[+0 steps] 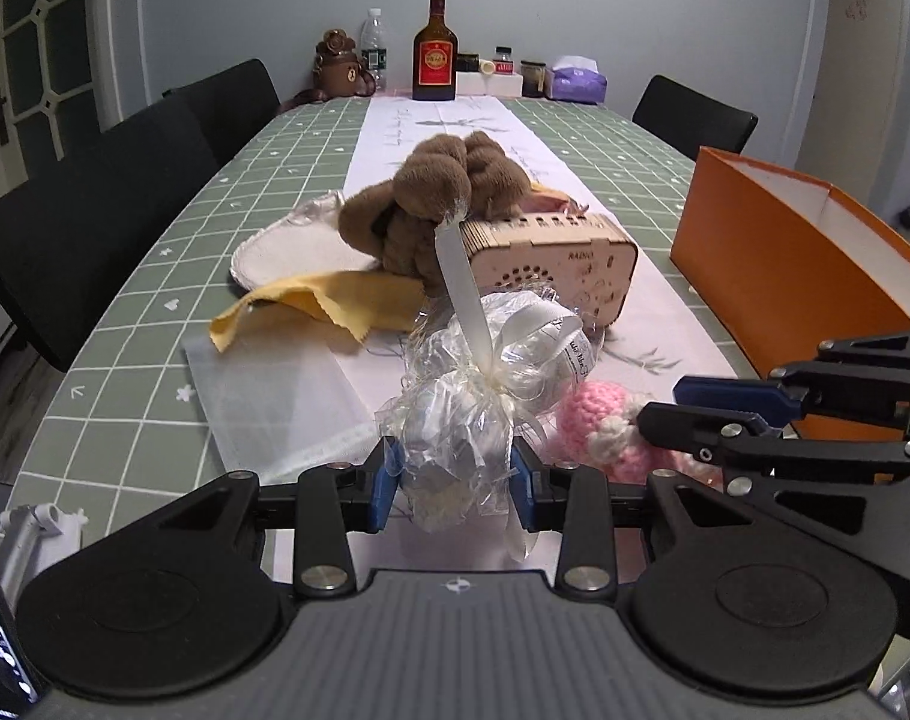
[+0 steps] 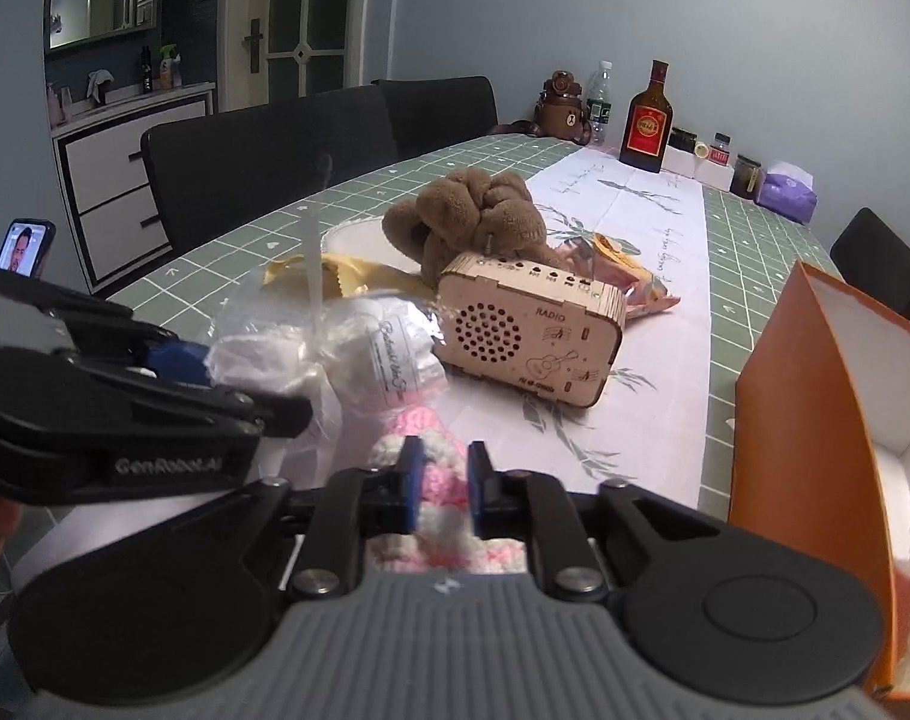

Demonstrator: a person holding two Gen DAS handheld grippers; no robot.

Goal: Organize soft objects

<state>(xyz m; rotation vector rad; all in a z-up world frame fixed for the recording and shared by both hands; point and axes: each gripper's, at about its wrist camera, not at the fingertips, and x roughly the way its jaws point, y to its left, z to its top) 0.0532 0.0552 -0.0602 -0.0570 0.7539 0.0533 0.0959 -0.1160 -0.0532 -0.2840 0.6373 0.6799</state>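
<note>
**Both grippers engaged at the near end of the table**

Your left gripper (image 1: 455, 483) is clamped on the cellophane-wrapped bundle (image 1: 491, 384), pads pressing the crinkled neck below its ribbon. The bundle's long axis runs away from you toward the wooden radio (image 1: 551, 264), and a ribbon tail (image 1: 458, 276) stretches up to the brown plush toy (image 1: 449, 192) lying on the radio's top.

Your right gripper (image 2: 446, 489) stands narrow over the pink-and-white crocheted toy (image 2: 437, 480), which lies between the pads; whether the pads press it, you cannot tell. The toy's long axis cannot be made out.

The orange box (image 2: 815, 420) stands open-topped just to the right, its near wall close to your right gripper. Beyond the radio the white table runner (image 1: 443, 114) lies bare. A yellow cloth (image 1: 329, 306) lies to the left.
</note>
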